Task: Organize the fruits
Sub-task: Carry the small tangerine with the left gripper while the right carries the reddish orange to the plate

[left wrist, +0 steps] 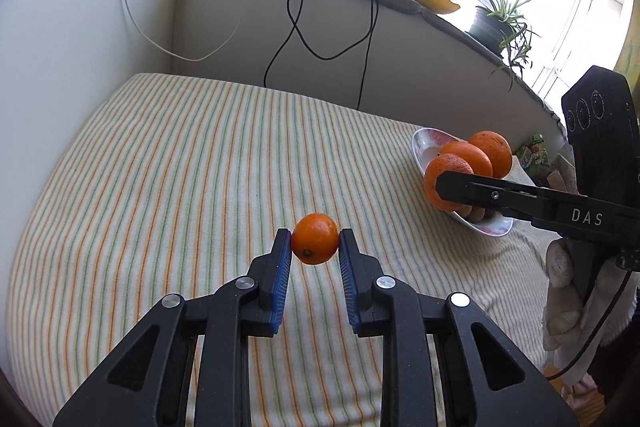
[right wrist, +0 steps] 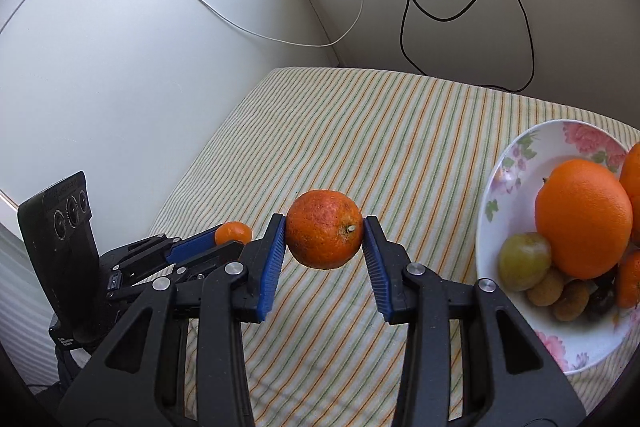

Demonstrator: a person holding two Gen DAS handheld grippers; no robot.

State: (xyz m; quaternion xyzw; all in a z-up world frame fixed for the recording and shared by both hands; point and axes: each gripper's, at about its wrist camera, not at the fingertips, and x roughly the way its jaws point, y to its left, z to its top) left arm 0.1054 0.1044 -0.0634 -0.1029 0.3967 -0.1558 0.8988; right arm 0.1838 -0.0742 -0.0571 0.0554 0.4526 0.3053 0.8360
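Left wrist view: the left gripper [left wrist: 315, 241], angled downward at lower centre, clamped a small smooth mandarin [left wrist: 315, 238] between ribbed blue pads above the striped cloth [left wrist: 180, 167]. At right, a gloved hand [left wrist: 568, 299] steadied the right gripper [left wrist: 444, 187].

Right wrist view: the right gripper [right wrist: 324, 237] gripped a round, mottled orange [right wrist: 324, 229] at centre frame, left of the glossy floral plate [right wrist: 516, 163] holding fruit.

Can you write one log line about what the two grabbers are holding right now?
left gripper: shut on small smooth orange mandarin | right gripper: shut on reddish-orange round orange | both above striped cloth
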